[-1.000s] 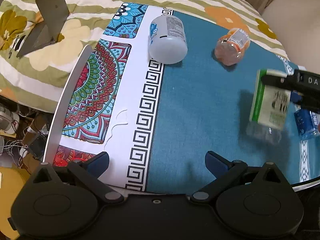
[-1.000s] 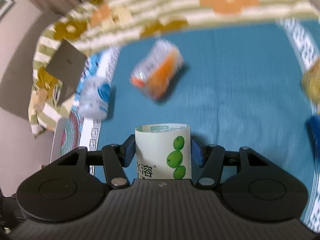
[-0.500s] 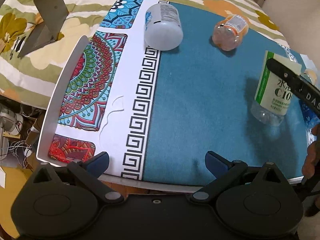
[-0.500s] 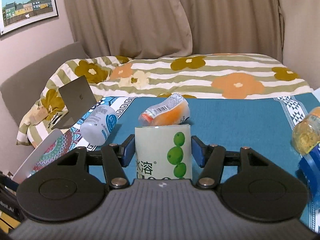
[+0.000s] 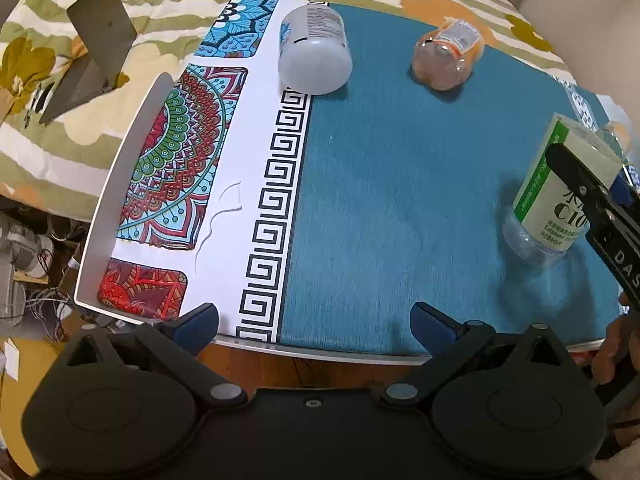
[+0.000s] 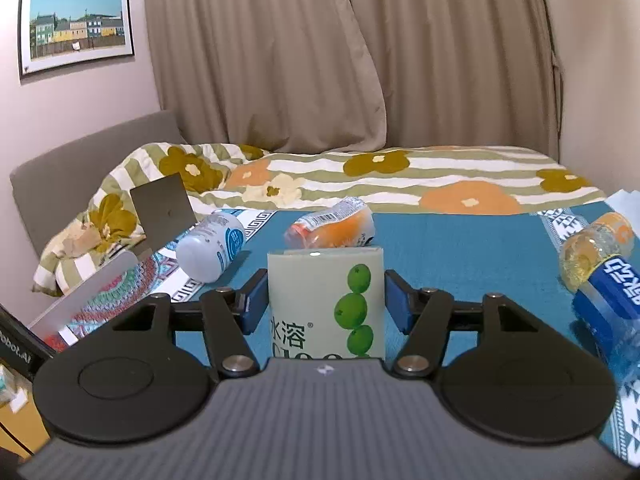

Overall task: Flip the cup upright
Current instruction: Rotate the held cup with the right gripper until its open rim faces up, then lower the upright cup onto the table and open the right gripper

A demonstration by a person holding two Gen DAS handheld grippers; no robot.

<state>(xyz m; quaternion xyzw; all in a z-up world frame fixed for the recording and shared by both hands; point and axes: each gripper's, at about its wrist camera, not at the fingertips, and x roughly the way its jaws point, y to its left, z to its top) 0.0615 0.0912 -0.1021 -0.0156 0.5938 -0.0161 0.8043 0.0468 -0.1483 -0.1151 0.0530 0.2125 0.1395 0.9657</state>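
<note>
A clear cup with a white and green label (image 5: 554,196) stands upright on the blue table mat (image 5: 400,184) at the right. In the right wrist view the cup (image 6: 326,304) sits between my right gripper's blue pads. My right gripper (image 6: 326,300) has its jaws slightly apart from the cup's sides, with a thin gap on each side. In the left wrist view it (image 5: 588,204) shows as a black arm across the cup. My left gripper (image 5: 314,322) is open and empty over the table's near edge.
A white bottle (image 5: 314,54) and an orange bottle (image 5: 448,58) lie on their sides at the far end. A yellow bottle with a blue label (image 6: 604,276) lies at the right. A grey laptop (image 5: 88,44) sits on the flowered bed beyond the table.
The right gripper turned the cup from tilted in the air to upright and set it on the mat. Its jaws have eased off the cup. The left gripper drew back a little.
</note>
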